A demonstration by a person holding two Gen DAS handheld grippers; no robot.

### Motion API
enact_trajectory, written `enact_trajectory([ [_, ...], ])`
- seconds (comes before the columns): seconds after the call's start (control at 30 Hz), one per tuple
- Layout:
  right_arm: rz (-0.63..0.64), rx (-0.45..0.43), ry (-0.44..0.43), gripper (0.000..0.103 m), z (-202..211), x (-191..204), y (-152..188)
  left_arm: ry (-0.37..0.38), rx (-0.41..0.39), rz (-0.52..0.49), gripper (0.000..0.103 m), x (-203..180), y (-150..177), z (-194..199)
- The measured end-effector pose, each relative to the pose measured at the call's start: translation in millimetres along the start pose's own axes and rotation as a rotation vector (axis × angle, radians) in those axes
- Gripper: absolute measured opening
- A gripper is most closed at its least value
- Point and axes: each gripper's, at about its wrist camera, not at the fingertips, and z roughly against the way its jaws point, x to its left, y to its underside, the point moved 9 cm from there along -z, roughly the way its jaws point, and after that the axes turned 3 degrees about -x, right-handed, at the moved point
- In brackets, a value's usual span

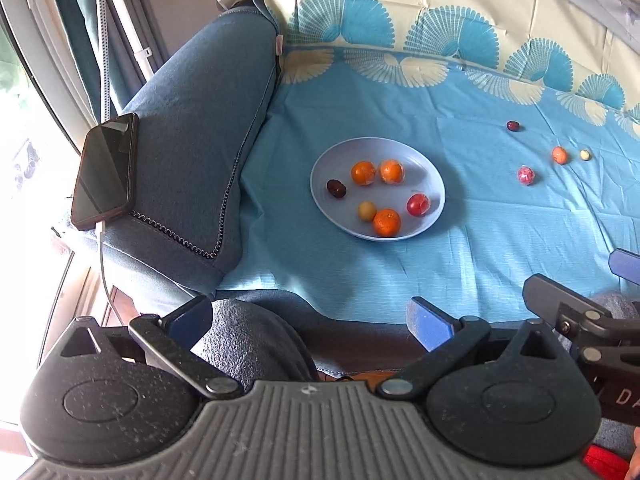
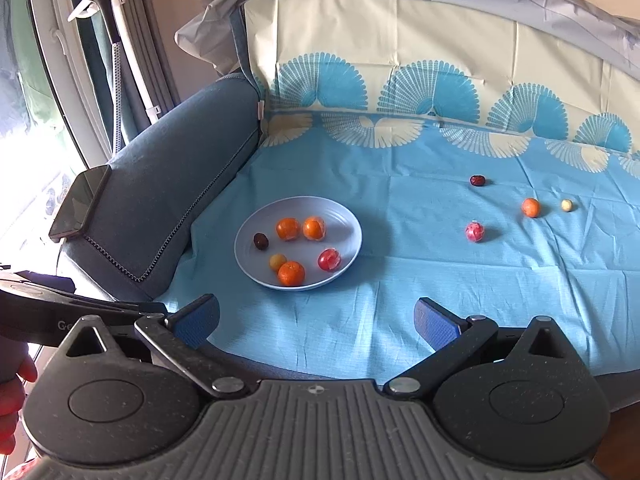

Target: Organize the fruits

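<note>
The blue cloth [image 2: 400, 280] gave the fruit a flat bed; the plate [image 2: 344, 216] gathered six pieces, while four loose fruits [image 2: 475, 232] lay well apart to its right, unsorted. Both the left gripper [image 1: 310, 316] and right gripper [image 2: 316, 316] hung back, spread wide, empty

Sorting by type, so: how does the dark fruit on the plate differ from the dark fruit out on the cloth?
The dark fruit on the plate lies among other fruits; the dark fruit on the cloth lies alone, farthest back. The plate one looks near black, the cloth one redder. Both are small, oval and glossy.
</note>
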Motion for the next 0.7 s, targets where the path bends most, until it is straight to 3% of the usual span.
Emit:
enact_trajectory([
  [0.7,-0.059,-0.014,0.013,0.102,2.4,-21.7,-2.9,-0.001,0.009,-0.07,0.103,-21.8,-5.4,1.1],
])
